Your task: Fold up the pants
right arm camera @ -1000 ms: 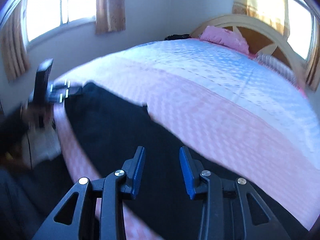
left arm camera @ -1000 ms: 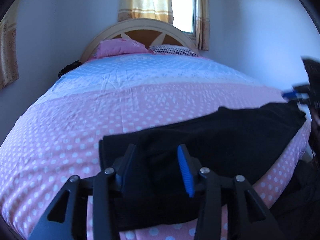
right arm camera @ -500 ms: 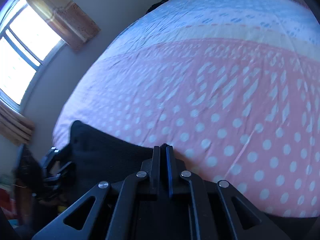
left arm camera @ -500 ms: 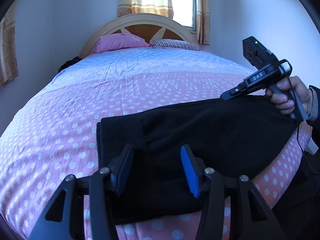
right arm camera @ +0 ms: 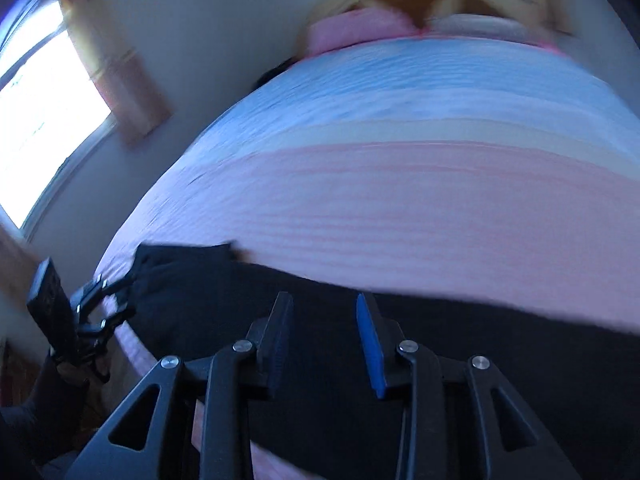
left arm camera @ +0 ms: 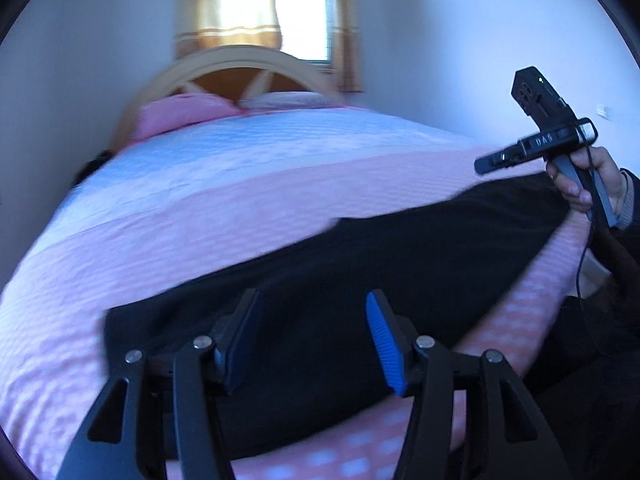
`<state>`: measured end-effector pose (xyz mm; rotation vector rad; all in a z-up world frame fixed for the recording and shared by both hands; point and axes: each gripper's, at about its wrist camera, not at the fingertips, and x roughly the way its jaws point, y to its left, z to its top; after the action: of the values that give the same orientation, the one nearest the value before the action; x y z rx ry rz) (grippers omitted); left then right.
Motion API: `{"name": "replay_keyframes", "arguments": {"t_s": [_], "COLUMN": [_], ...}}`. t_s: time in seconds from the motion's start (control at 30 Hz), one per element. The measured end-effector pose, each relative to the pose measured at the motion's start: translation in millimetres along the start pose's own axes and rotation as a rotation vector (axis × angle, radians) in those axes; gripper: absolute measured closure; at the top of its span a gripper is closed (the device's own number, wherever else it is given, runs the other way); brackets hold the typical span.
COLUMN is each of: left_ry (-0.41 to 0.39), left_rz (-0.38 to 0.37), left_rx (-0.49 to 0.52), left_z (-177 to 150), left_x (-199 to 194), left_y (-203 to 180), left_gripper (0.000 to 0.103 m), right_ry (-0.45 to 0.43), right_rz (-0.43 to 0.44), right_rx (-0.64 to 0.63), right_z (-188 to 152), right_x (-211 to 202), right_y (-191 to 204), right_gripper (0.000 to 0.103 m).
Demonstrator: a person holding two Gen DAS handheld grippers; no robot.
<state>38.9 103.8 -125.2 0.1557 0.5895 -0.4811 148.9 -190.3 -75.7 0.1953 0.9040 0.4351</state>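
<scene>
Both released, left claw [left arm camera: 312, 340] and right claw [right arm camera: 324, 344] over the black pants [left arm camera: 360, 280], apart for opposite ends.

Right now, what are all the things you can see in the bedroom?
pants: one, black, spread flat along the near edge of the bed
bed cover: one, pink with pale dots, blue nearer the pillows
pillows: two, one pink, one pale, by the headboard
headboard: one, cream and brown, arched
curtains: tan, at the windows
left gripper: black with blue pads, open above the pants
right gripper: same, open above the pants
hand: one in view, holding the right gripper's handle
</scene>
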Motion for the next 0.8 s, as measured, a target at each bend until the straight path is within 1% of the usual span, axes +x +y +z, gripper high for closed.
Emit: {"name": "replay_keyframes", "arguments": {"t_s": [0.07,0.17,0.2,0.27,0.3,0.4,0.5,0.57,0.63,0.7,0.8], "left_ry": [0.015,0.024,0.022,0.028,0.032,0.045,0.059,0.068,0.083,0.102,0.123], "left_rz": [-0.065,-0.143,-0.174,-0.242,-0.262,-0.318,-0.342,-0.363,-0.371,-0.381,-0.366], "left_rx": [0.045,0.135,0.167,0.216,0.236,0.297,0.355,0.373,0.389,0.414,0.439], "left_z": [8,20,25,32,35,42,48,52,53,53,53], "left_x": [12,28,33,40,44,55,66,73,79,84,91], "left_y": [-25,-66,-83,-109,-120,-150,-175,-184,-192,-199,-205], "left_gripper": [0.046,0.046,0.046,0.046,0.046,0.046,0.047,0.047,0.047,0.047,0.048], "right_ry": [-0.051,-0.141,-0.169,-0.199,-0.208,-0.231,-0.249,-0.258,-0.268,-0.272,-0.277], "right_rz": [-0.079,-0.235,-0.267,-0.297,-0.314,-0.333,-0.334,-0.323,-0.315,-0.311,-0.304], "right_rx": [0.113,0.315,0.379,0.464,0.499,0.561,0.616,0.649,0.682,0.693,0.695], "right_z": [-15,-44,-56,-75,-86,-107,-126,-134,-142,-152,-158], "right_x": [-45,-110,-129,-153,-162,-179,-183,-182,-184,-183,-182], "right_y": [-46,-114,-133,-158,-170,-192,-206,-213,-224,-225,-231], "right_gripper": [0.068,0.068,0.068,0.068,0.068,0.068,0.068,0.068,0.068,0.068,0.068]}}
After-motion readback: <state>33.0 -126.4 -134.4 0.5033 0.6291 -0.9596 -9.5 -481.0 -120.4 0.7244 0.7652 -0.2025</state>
